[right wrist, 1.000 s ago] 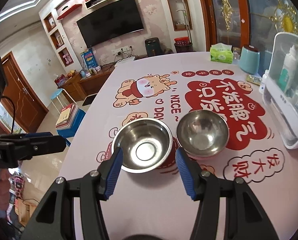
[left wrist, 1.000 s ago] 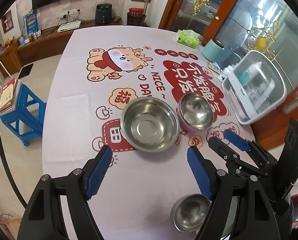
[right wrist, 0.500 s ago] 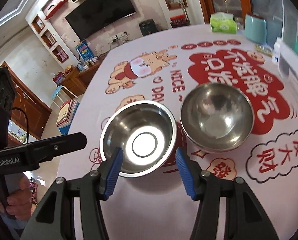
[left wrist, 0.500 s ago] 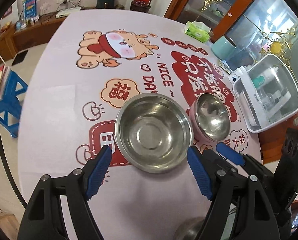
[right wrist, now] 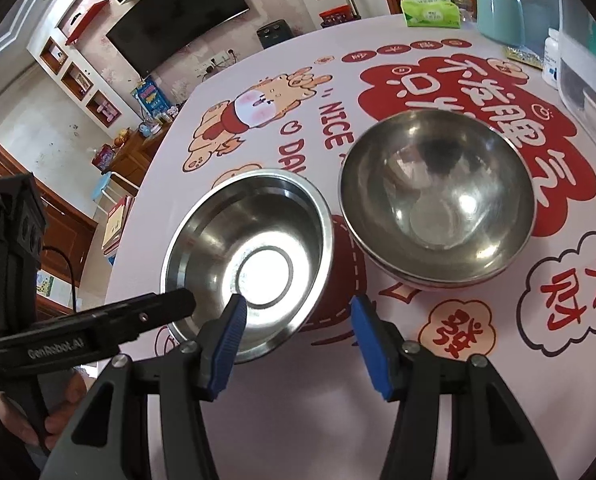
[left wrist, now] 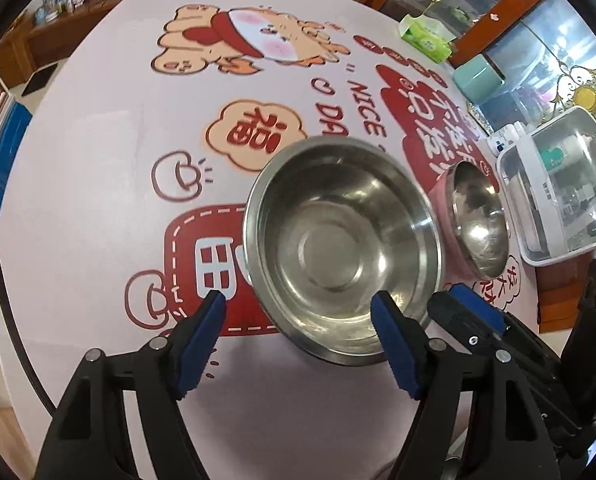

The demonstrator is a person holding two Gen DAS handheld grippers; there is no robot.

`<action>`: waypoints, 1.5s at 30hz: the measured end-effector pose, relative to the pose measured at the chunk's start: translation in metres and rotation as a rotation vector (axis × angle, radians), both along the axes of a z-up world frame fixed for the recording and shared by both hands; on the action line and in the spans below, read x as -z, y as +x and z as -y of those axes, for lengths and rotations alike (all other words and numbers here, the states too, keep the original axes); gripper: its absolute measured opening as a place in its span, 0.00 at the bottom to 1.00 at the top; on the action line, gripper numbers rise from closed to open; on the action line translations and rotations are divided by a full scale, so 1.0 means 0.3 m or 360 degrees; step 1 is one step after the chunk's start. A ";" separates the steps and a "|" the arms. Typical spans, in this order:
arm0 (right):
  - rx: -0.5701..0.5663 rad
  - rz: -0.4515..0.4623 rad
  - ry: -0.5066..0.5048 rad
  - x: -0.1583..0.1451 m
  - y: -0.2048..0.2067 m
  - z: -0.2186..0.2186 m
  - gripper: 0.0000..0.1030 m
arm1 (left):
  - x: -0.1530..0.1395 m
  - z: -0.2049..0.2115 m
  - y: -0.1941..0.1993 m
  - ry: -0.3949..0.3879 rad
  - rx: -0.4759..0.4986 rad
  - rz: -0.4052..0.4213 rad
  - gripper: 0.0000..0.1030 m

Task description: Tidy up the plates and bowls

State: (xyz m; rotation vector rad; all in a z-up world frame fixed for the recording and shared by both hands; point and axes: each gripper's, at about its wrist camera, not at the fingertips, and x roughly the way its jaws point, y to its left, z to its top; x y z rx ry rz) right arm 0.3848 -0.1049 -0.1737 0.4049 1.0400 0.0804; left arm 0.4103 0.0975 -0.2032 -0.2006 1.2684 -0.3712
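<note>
Left wrist view, left gripper fingers apart, narrowing, seemingly straddling steel bowl rim.

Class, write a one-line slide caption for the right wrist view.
Right gripper open, straddling the near rim of the wide steel bowl; deeper bowl beside it on the printed tablecloth.

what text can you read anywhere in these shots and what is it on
"NICE" on the tablecloth, with "DA" below it, the rest hidden by the steel bowl.
"GenRobot.AI" on the left gripper, on its side as the right wrist view shows it.
"福" in a cloud on the tablecloth.
Tissue pack and white bottle labels: too small to read.
</note>
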 end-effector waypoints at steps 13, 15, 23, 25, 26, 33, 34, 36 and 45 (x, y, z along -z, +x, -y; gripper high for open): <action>-0.0017 -0.0054 0.0099 0.049 0.012 -0.017 0.23 | 0.067 0.008 -0.009 -0.0065 -0.0034 -0.0072 0.40; -0.0017 -0.0051 0.0101 0.048 0.012 -0.018 0.21 | 0.075 0.011 -0.012 -0.0083 -0.0033 -0.0072 0.32; -0.0015 -0.0052 0.0117 0.043 0.006 -0.014 0.20 | 0.058 0.026 -0.034 -0.0074 0.0004 -0.0008 0.25; -0.0017 -0.0046 0.0117 0.037 0.002 -0.016 0.20 | 0.051 0.025 -0.037 -0.0081 0.0001 -0.0005 0.25; -0.0018 -0.0044 0.0121 0.036 -0.001 -0.015 0.20 | 0.048 0.022 -0.039 -0.0083 -0.0002 -0.0003 0.25; -0.0054 -0.0011 0.0116 0.007 -0.031 -0.028 0.20 | 0.018 -0.002 -0.086 -0.0086 -0.0015 0.0017 0.25; -0.0059 -0.0003 0.0118 0.000 -0.039 -0.031 0.20 | 0.012 -0.007 -0.096 -0.0087 -0.0016 0.0020 0.25; -0.0063 0.0009 0.0124 -0.009 -0.052 -0.034 0.20 | -0.003 -0.014 -0.114 -0.0085 -0.0015 0.0033 0.25; -0.0105 0.0109 0.0171 -0.093 -0.144 -0.053 0.19 | -0.106 -0.055 -0.223 -0.0085 -0.0014 0.0112 0.25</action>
